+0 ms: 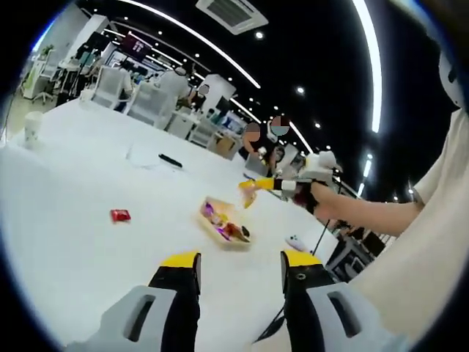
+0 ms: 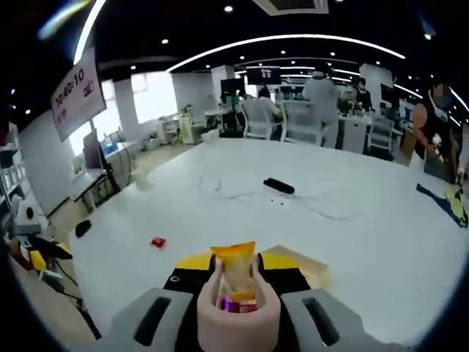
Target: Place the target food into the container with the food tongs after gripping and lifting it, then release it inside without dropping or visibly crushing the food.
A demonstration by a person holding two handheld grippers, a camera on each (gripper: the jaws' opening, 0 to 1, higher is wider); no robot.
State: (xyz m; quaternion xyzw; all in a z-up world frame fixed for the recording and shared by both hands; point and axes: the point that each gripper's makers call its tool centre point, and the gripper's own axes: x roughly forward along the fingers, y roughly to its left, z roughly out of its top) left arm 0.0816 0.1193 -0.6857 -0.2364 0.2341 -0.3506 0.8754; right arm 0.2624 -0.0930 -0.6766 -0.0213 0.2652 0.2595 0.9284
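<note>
In the left gripper view, the left gripper (image 1: 240, 262) hangs over the white table (image 1: 88, 249) with its two yellow-tipped jaws spread wide and nothing between them. Ahead of it lies the container (image 1: 224, 223) – a shallow tray with some colourful snacks inside – and a small red packet (image 1: 120, 215) rests on the table well apart to its left. The right gripper (image 1: 258, 185) shows there too, carrying the tongs (image 2: 238, 314). The tongs pinch an orange snack packet (image 2: 236, 274), held in the air above the far end of the container. In the right gripper view, the jaws are closed on the pale tongs.
</note>
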